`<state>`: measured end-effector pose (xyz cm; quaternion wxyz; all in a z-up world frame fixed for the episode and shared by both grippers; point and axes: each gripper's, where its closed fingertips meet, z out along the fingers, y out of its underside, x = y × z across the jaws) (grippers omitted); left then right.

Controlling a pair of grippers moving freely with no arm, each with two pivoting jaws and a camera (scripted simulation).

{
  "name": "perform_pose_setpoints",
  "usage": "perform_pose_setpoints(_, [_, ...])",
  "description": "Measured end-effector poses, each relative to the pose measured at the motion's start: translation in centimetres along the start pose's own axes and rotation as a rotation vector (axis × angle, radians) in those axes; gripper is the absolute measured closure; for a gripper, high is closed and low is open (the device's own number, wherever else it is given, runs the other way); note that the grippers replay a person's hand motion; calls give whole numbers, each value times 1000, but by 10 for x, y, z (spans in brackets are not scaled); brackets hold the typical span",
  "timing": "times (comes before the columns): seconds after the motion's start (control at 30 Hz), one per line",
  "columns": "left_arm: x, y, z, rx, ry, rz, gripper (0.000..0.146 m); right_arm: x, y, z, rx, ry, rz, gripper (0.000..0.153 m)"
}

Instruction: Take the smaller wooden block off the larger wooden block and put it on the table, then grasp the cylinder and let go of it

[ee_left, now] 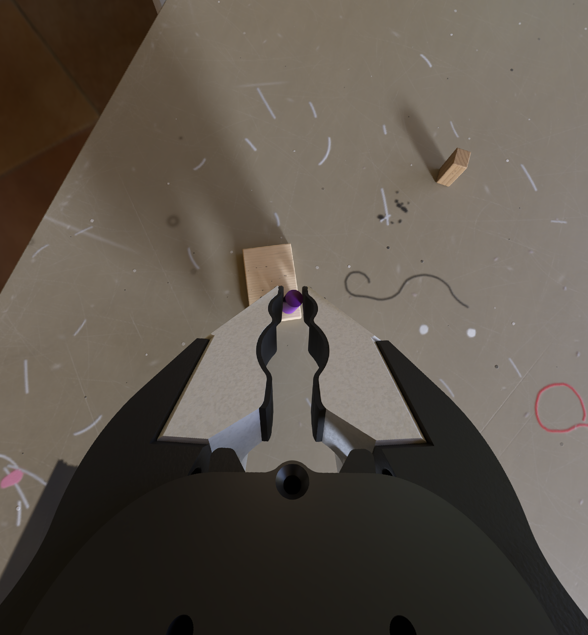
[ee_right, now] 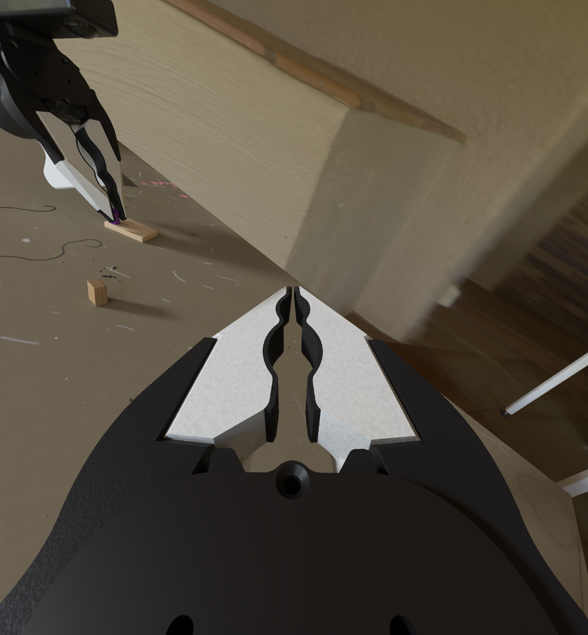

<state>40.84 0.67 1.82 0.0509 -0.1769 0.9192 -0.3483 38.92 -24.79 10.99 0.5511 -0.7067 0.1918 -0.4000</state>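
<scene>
A small purple cylinder (ee_left: 292,299) stands upright on the near end of the larger, flat wooden block (ee_left: 268,269), which lies on the table. My left gripper (ee_left: 292,292) is shut on the cylinder, one fingertip on each side. The right wrist view shows the same from afar: the left gripper (ee_right: 115,217), the cylinder (ee_right: 116,214) and the flat block (ee_right: 135,232). The smaller wooden block (ee_left: 453,167) stands alone on the table to the right and also shows in the right wrist view (ee_right: 97,292). My right gripper (ee_right: 292,290) is shut and empty, above the table's far edge.
The grey-brown table (ee_left: 423,86) is scratched and marked with black, red and pink scribbles. Its edge runs diagonally at the left, with brown floor (ee_left: 27,86) beyond. In the right wrist view a beige wall (ee_right: 251,120) stands behind the table, and white bars (ee_right: 560,374) are at the right.
</scene>
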Motion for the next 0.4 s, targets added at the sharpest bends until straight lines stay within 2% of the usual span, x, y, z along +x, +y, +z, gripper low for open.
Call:
perform_pose_setpoints(0.17, [-4, -1, -2, 9, -25, 0, 135, 0, -1, 0, 1, 3, -10, 152])
perform_pose_setpoints(0.23, [-7, -4, -8, 30, -41, -4, 128, 0, -2, -1, 3, 6, -10, 152])
perform_pose_setpoints(0.4, [-12, -7, -17, 49, -74, -5, 126, 0, -2, 0, 3, 5, -10, 152])
